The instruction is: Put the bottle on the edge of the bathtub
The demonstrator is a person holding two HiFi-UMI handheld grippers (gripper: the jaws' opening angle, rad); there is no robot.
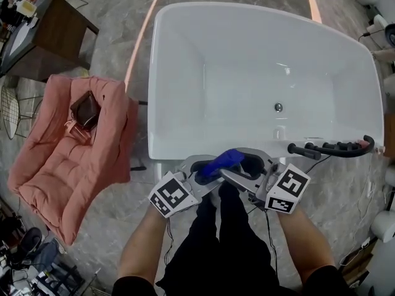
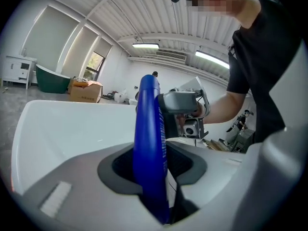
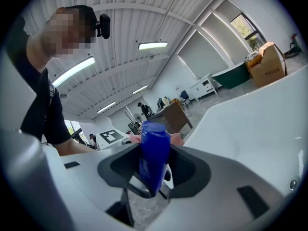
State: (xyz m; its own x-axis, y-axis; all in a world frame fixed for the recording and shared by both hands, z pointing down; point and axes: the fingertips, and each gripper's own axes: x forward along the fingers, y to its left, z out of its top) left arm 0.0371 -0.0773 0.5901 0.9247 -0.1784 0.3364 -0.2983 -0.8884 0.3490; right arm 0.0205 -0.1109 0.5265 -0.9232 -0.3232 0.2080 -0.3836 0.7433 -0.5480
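Observation:
A blue bottle (image 1: 222,163) hangs just above the near rim of the white bathtub (image 1: 185,150), between my two grippers. My left gripper (image 1: 203,172) comes in from the left and is shut on the blue bottle (image 2: 150,148), which stands upright between its pads in the left gripper view. My right gripper (image 1: 247,168) faces it from the right. In the right gripper view its jaws are spread wide around the bottle (image 3: 153,160), with gaps showing at the pads. The bottle's lower end is hidden by the jaws.
A black hand-shower fitting (image 1: 336,148) lies on the tub's near right rim. The drain (image 1: 278,107) sits in the tub floor. A pink cushioned chair (image 1: 68,153) with a brown bag (image 1: 85,108) stands left of the tub, and a brown table (image 1: 55,32) behind it.

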